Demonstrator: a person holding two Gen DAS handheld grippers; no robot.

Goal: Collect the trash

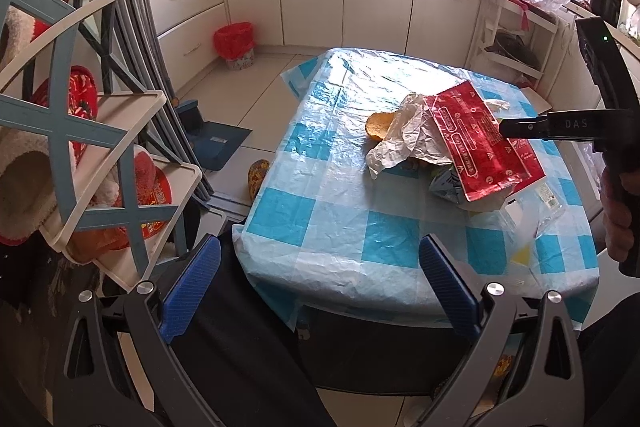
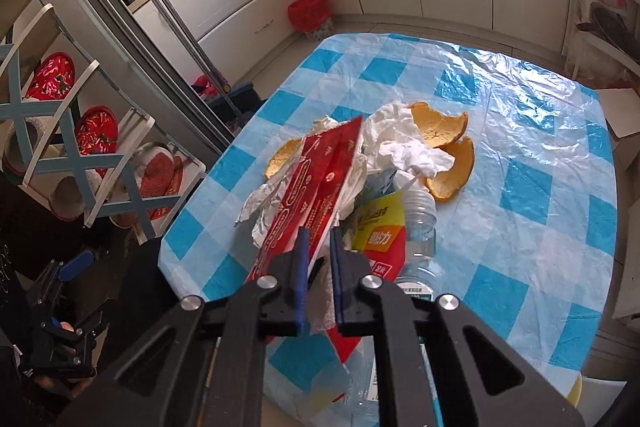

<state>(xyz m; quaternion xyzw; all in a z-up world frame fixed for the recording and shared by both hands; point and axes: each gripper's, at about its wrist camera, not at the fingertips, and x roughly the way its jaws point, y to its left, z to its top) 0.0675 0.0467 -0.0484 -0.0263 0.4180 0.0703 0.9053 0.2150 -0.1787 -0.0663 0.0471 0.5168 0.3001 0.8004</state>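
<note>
A heap of trash lies on the table with the blue-and-white checked cloth (image 1: 340, 211). My right gripper (image 2: 319, 243) is shut on the near edge of a red wrapper (image 2: 320, 187), which tilts up off the heap. From the left wrist view that gripper (image 1: 505, 127) comes in from the right and pinches the red wrapper (image 1: 480, 143). Under it lie crumpled white tissue (image 2: 404, 147), orange peels (image 2: 440, 127), a yellow-and-red packet (image 2: 380, 231) and a clear plastic bottle (image 2: 420, 227). My left gripper (image 1: 320, 255) hangs open over the table's near edge, holding nothing.
A small bin with a red liner (image 1: 234, 41) stands on the floor by the white cabinets. A shoe rack with red slippers (image 1: 80, 147) is close on the left, with a blue dustpan (image 1: 212, 143) beside it. A hand (image 1: 620, 219) grips the right tool.
</note>
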